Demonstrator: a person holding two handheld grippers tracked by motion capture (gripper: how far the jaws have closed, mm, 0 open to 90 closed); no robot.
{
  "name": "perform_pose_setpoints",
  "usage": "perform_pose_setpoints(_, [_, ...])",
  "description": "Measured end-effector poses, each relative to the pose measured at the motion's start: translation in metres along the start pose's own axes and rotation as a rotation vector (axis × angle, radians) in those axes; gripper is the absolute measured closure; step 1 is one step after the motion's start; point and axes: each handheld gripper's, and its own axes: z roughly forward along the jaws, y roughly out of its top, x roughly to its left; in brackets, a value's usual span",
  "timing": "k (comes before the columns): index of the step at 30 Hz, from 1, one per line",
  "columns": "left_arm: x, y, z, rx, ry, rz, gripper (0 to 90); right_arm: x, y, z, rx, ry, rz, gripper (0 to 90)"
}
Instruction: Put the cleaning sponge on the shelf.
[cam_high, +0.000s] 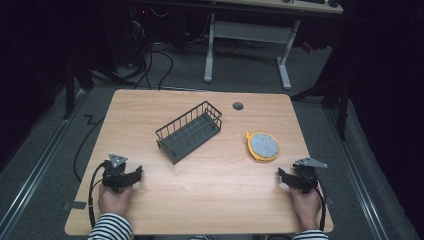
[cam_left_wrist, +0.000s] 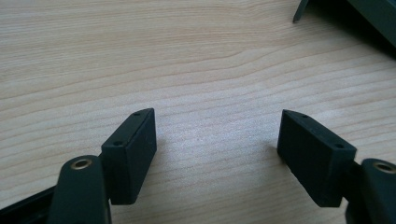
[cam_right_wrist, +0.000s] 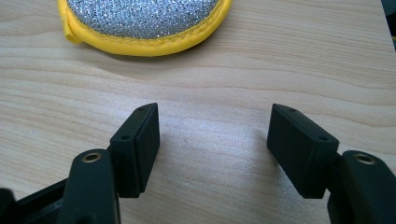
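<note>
A dark wire basket (cam_high: 190, 131) lies at an angle in the middle of the wooden table (cam_high: 200, 205). To its right lies a round silver scouring pad with a yellow rim (cam_high: 263, 146), which the right gripper view shows just beyond the jaws as the pad (cam_right_wrist: 142, 23). My left gripper (cam_high: 136, 174) rests near the front left of the table, held by a hand in a striped sleeve. Its jaws stand open over bare wood (cam_left_wrist: 217, 140). My right gripper (cam_high: 281, 176) rests at the front right, open, with nothing between its jaws (cam_right_wrist: 214, 140). A corner of the basket (cam_left_wrist: 355, 14) shows in the left gripper view.
A round cable hole (cam_high: 238, 106) sits near the table's far edge. Beyond the table stand a white desk frame (cam_high: 247, 45) and loose cables on the grey floor. Cables trail from both grippers off the table's front edge.
</note>
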Motion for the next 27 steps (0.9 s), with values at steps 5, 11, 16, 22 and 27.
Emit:
perform_pose_setpoints(5, [-0.0006,0.0003,0.0005,0.005,-0.008,0.010,25.4,0.0002,-0.0001,0.0000,0.000,0.000,-0.001,34.4])
perform_pose_setpoints(11, [-0.0003,0.0003,0.0003,0.003,-0.010,0.003,26.7,0.0003,-0.0001,0.0000,0.000,0.003,-0.003,33.7])
perform_pose_setpoints(16, [-0.0018,0.0017,0.0018,0.003,-0.007,0.002,27.0,0.0005,-0.0001,0.0000,0.001,0.004,-0.004,33.4])
perform_pose_setpoints(22, [-0.0020,0.0022,0.0024,0.003,-0.005,0.003,26.9,0.0008,-0.0001,-0.0001,0.002,0.005,-0.002,33.2])
perform_pose_setpoints(27, [-0.0023,0.0021,0.0022,0.003,-0.004,0.001,27.0,0.0006,-0.0001,-0.0001,0.001,0.006,-0.003,33.0])
